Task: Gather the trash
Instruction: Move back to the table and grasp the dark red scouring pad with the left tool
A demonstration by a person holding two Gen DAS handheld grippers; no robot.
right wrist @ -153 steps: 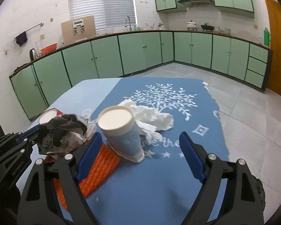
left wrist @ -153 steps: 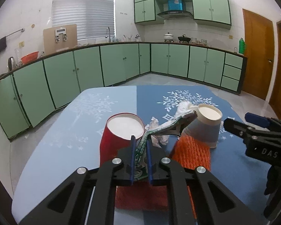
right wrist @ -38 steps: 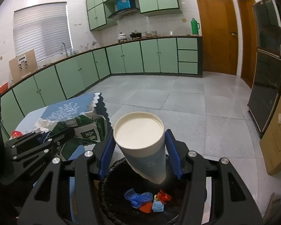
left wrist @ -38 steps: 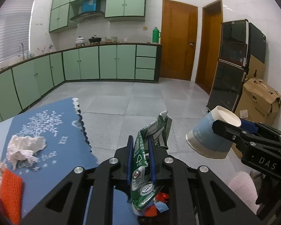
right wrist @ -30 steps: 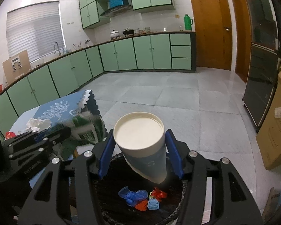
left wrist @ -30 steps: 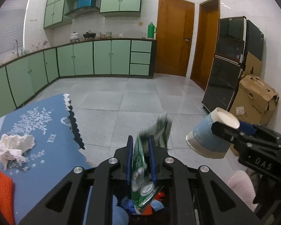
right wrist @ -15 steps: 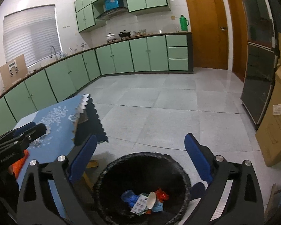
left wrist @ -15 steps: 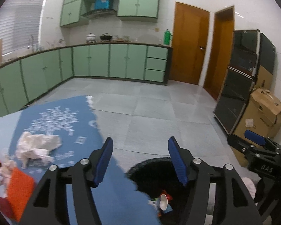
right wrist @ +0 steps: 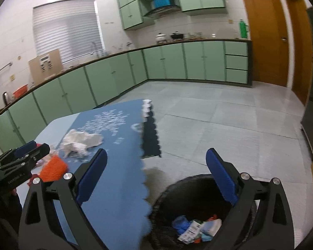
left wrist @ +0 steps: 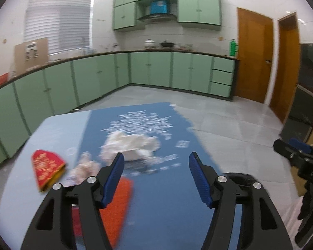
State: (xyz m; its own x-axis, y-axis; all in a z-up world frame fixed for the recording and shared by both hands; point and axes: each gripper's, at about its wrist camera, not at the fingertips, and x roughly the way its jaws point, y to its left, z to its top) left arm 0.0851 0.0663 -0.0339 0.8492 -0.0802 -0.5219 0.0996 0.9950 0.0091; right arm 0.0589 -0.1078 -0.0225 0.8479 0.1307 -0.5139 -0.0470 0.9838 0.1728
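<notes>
On the counter [left wrist: 58,129], a red packet [left wrist: 47,165] lies left of the tissue [left wrist: 133,143]. The left hand-held gripper [left wrist: 155,176], spread and empty, should straddle the tissue. The right hand-held gripper [right wrist: 156,180] hangs spread, empty, over the bin [right wrist: 167,193].

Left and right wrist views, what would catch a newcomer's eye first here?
Probably the white crumpled tissue in the middle of the blue tablecloth, with a red packet lying to its left. Next, the black trash bin on the floor beside the table, already holding wrappers. Both the left gripper and the right gripper are open and empty.
</notes>
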